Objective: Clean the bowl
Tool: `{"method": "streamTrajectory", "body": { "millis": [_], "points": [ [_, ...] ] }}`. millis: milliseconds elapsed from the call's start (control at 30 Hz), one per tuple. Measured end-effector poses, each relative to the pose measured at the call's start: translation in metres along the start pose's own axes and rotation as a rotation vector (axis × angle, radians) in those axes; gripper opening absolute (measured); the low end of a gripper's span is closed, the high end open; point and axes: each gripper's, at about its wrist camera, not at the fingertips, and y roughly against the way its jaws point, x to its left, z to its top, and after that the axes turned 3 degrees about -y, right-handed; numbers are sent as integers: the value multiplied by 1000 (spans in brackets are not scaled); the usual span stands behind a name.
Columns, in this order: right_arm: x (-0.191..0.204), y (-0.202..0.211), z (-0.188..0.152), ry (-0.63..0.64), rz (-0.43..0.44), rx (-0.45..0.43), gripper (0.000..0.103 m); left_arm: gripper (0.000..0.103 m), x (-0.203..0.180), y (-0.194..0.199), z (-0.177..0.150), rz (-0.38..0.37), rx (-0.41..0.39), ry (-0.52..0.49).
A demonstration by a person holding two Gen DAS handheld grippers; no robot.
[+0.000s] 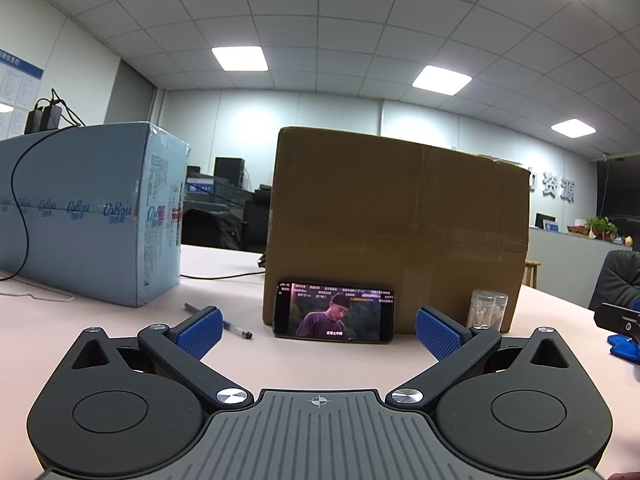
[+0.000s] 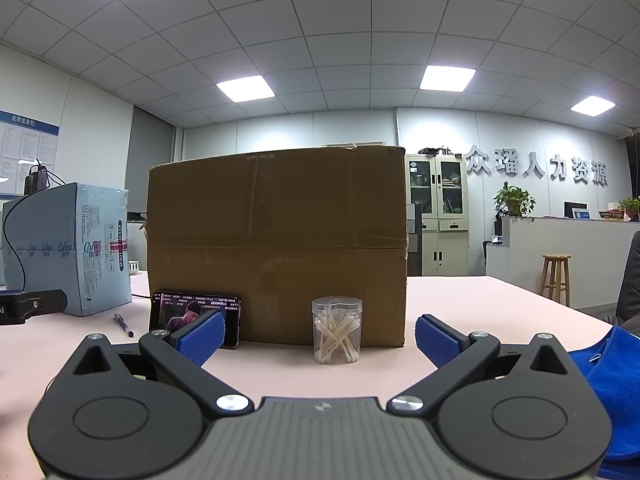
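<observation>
My left gripper (image 1: 319, 332) is open and empty, low over the pink table (image 1: 120, 328), facing a phone. My right gripper (image 2: 319, 336) is open and empty, facing a jar of cotton swabs. A blue cloth (image 2: 612, 384) lies on the table just right of the right gripper; a bit of it shows at the right edge of the left wrist view (image 1: 622, 346). A small part of a bowl rim (image 2: 133, 266) peeks out between the blue box and the cardboard box, far back on the left. The rest of the bowl is hidden.
A large cardboard box (image 2: 276, 248) stands ahead with a phone (image 1: 334, 312) playing video leaning on it. A clear jar of cotton swabs (image 2: 337, 330) stands beside it. A light blue box (image 1: 88, 208) stands at left, a pen (image 1: 220, 322) lies near it. A wooden stool (image 2: 555, 278) stands beyond the table.
</observation>
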Motion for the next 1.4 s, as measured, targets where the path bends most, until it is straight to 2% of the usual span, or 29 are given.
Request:
{"method": "streamTrajectory", "body": {
  "millis": [1400],
  "points": [
    [1,1,-1,7,4,-1,103,103,0,-1,0,-5,2,-2]
  ]
}}
